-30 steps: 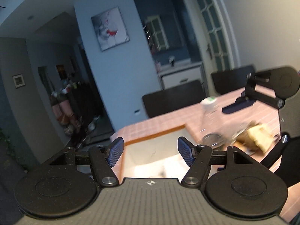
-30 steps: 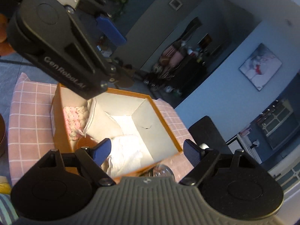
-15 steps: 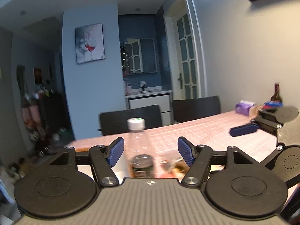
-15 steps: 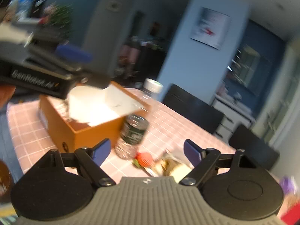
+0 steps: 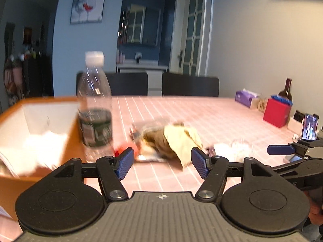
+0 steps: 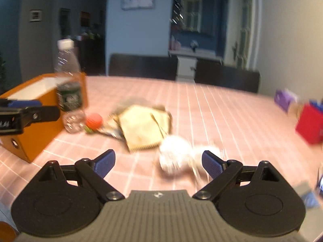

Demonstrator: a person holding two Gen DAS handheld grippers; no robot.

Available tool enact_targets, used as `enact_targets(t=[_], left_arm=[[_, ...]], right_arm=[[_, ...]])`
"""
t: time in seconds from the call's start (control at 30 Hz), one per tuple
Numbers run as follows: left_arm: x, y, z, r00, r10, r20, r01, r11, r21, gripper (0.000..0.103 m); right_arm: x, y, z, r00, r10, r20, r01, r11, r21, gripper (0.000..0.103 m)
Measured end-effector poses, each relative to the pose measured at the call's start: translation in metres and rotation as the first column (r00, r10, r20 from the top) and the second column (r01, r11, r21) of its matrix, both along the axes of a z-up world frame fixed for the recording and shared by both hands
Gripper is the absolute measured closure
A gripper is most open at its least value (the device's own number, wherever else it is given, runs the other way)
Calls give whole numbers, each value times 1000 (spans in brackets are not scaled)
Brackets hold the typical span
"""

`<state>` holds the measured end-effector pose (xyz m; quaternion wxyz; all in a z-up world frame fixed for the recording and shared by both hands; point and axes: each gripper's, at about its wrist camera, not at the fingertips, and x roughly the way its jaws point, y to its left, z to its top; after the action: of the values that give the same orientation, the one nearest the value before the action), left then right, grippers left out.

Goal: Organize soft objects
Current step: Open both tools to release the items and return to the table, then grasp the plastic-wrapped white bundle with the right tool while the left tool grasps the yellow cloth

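A beige and brown cloth pouch [image 5: 177, 139] [image 6: 143, 129] lies in the middle of the pink checked tablecloth. White fluffy pom-poms [image 6: 173, 155] [image 5: 232, 147] lie just right of it. My right gripper [image 6: 157, 161] hovers low over them, open, with one pom-pom showing between its fingers but untouched. My left gripper [image 5: 161, 161] is open and empty, a little short of the pouch. An orange box [image 5: 12, 109] [image 6: 40, 121] with white soft items inside stands at the left. The right gripper's blue finger [image 5: 280, 149] shows at the right edge.
A clear plastic bottle [image 5: 94, 104] [image 6: 68, 92] stands against the box. A small orange-red ball [image 6: 93, 120] and a foil packet [image 5: 145, 157] lie beside the pouch. A red box [image 6: 308, 125], purple tissue pack [image 5: 245, 98] and dark bottle [image 5: 285, 91] line the right wall. Dark chairs stand behind.
Both views swung from the orange box to the table's middle and sank lower. The right gripper rolled level and its jaws stand a little wider; the pom-poms came into its view.
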<state>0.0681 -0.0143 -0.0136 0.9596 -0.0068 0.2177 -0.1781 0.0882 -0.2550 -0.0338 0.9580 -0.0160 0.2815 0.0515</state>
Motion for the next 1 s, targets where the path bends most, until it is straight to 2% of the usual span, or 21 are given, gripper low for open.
enact_targets(t=[0.23, 0.33, 0.47, 0.57, 0.7, 0.73, 0.77, 0.8, 0.87, 1.0], left_arm=[[16, -19, -29, 997, -8, -77, 10, 1000, 18, 26], [24, -28, -34, 996, -19, -82, 22, 999, 39, 26], [36, -35, -36, 996, -13, -93, 17, 999, 51, 26], [48, -44, -37, 995, -15, -94, 21, 998, 62, 27], [63, -53, -36, 996, -26, -91, 34, 996, 86, 27], [66, -55, -37, 996, -27, -90, 35, 995, 89, 27], [70, -57, -37, 996, -29, -89, 37, 995, 93, 27], [73, -60, -37, 996, -33, -82, 41, 994, 97, 27], [79, -66, -37, 997, -47, -63, 54, 992, 114, 27], [95, -78, -36, 996, -82, -30, 85, 986, 147, 27]], right_arm=[[29, -22, -29, 997, -74, -20, 75, 997, 25, 10], [43, -25, -26, 996, -90, -8, 90, 996, 22, 9], [56, -21, -25, 998, -62, 5, 62, 998, 23, 10], [68, -19, -33, 998, -48, -32, 49, 998, 32, 17], [83, -21, -45, 996, -71, -59, 71, 997, -7, 18], [86, -22, -47, 995, -73, -70, 73, 997, -13, 25], [90, -23, -51, 994, -73, -87, 72, 997, -10, 36], [93, -25, -54, 992, -74, -102, 73, 997, -9, 42], [97, -28, -59, 991, -77, -113, 76, 997, -8, 48], [101, -31, -56, 994, -53, -100, 54, 998, 10, 53]])
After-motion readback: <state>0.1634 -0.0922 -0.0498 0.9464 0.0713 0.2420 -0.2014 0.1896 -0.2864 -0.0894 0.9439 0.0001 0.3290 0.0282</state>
